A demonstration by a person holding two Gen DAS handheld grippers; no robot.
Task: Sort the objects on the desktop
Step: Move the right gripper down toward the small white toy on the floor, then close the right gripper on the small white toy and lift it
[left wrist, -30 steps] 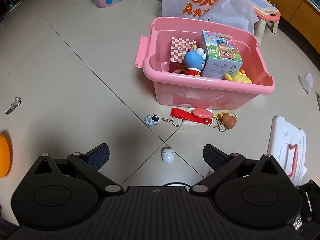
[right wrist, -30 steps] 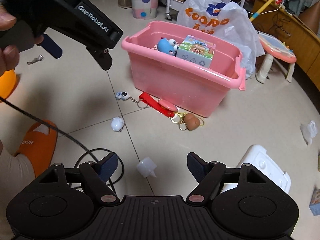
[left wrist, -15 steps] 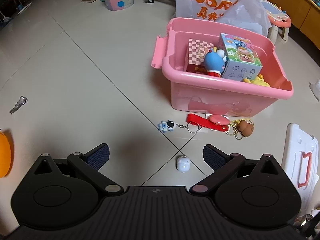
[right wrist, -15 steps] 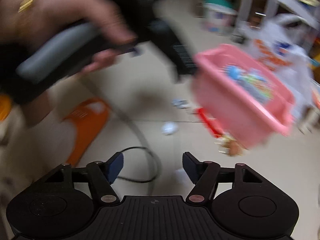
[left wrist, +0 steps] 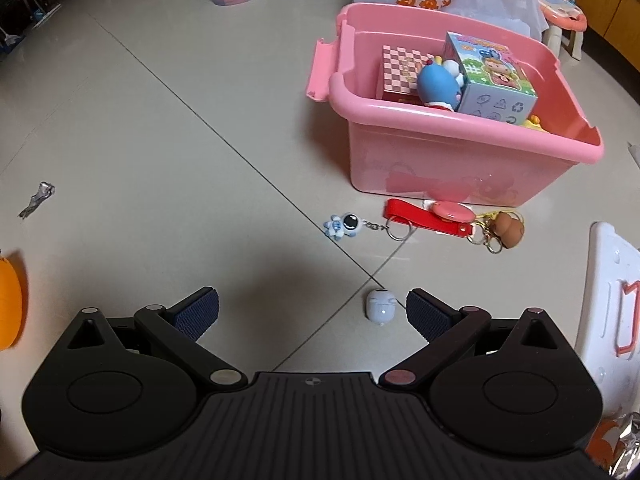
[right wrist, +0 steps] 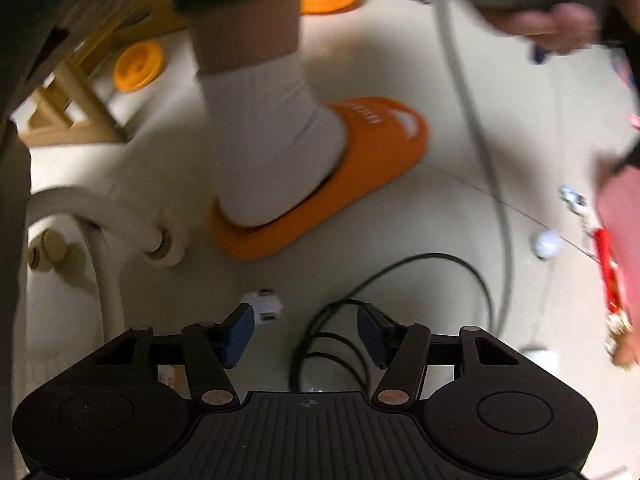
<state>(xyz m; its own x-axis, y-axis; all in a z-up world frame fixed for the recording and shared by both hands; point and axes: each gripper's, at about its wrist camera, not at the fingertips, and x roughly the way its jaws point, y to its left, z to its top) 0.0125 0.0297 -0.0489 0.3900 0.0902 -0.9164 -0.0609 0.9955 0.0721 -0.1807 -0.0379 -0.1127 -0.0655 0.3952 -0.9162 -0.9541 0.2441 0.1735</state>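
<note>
In the left wrist view a pink bin (left wrist: 452,160) stands on the tiled floor and holds a blue figure (left wrist: 436,84), a checkered box and a colourful box. In front of it lie an astronaut keychain (left wrist: 345,225), a red strap (left wrist: 420,222) and a brown keychain toy (left wrist: 509,231). A small white earbud case (left wrist: 381,306) lies just ahead of my open, empty left gripper (left wrist: 312,312), near its right finger. My right gripper (right wrist: 306,334) is open and empty over a black cable (right wrist: 400,280), with a small white object (right wrist: 264,305) by its left finger.
A white lid (left wrist: 612,300) lies at the right, a foil scrap (left wrist: 38,199) at the left. The blurred right wrist view shows a foot in an orange slipper (right wrist: 332,184), a wooden stool (right wrist: 76,96), the earbud case (right wrist: 547,243) and the bin's edge (right wrist: 624,240).
The left gripper has shifted left, so the bin and keychains sit further right. The right gripper has swung sharply left, away from the bin, toward the slipper and cable.
</note>
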